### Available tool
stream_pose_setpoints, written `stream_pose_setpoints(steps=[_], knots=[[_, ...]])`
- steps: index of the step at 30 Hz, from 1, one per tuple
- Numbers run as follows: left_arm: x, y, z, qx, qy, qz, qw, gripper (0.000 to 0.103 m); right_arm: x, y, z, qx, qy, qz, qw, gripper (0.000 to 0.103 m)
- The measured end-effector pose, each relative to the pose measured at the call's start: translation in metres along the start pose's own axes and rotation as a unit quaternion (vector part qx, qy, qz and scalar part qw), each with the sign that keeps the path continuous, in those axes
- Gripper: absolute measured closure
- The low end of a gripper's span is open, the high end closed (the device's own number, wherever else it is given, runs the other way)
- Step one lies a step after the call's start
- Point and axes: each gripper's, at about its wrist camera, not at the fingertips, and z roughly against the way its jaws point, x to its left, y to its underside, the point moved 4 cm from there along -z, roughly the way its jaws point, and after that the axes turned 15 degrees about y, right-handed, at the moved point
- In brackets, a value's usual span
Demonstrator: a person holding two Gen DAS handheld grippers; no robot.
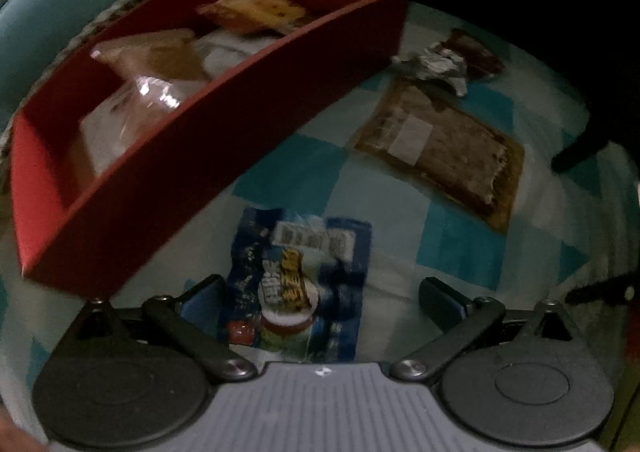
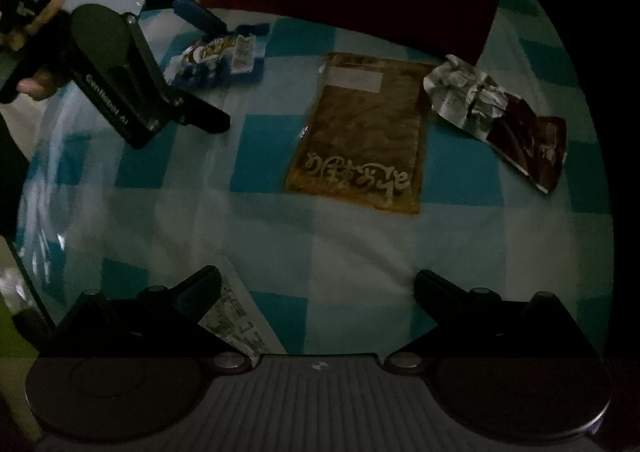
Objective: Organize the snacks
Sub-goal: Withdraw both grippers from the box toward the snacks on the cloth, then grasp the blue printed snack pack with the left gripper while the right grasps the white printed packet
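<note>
Snacks: three loose packets on the checked surface (image 1: pixel 460 248); others already in the red box (image 1: pixel 224 156).
Left wrist view: blue packet (image 1: pixel 298 280) lies between the spread fingers of the left hand-held gripper (image 1: pixel 320 292), nothing clamped; risk, a closing pinch could skid off the flat foil.
Right wrist view: right hand-held gripper (image 2: pixel 318 288) apart, empty; brown packet (image 2: pixel 360 136) and crumpled wrapper (image 2: pixel 496 112) lie ahead, near the box.
</note>
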Motion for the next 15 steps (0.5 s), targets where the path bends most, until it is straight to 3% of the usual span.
stream_pose_setpoints(steps=[6,9,15], knots=[[-0.025,0.022,0.004,0.008,-0.017,0.022,0.9996,0.01,-0.01,0.002,0.003,0.002,-0.022,-0.008,1.0,0.0],[-0.035,0.033,0.005,0.013,-0.025,0.042,0.9987,0.011,-0.01,0.004,0.003,0.021,-0.011,-0.006,1.0,0.0],[-0.029,0.035,0.01,0.0,-0.029,0.092,0.9953,0.011,0.02,0.015,0.02,-0.008,-0.034,0.065,0.997,0.0]])
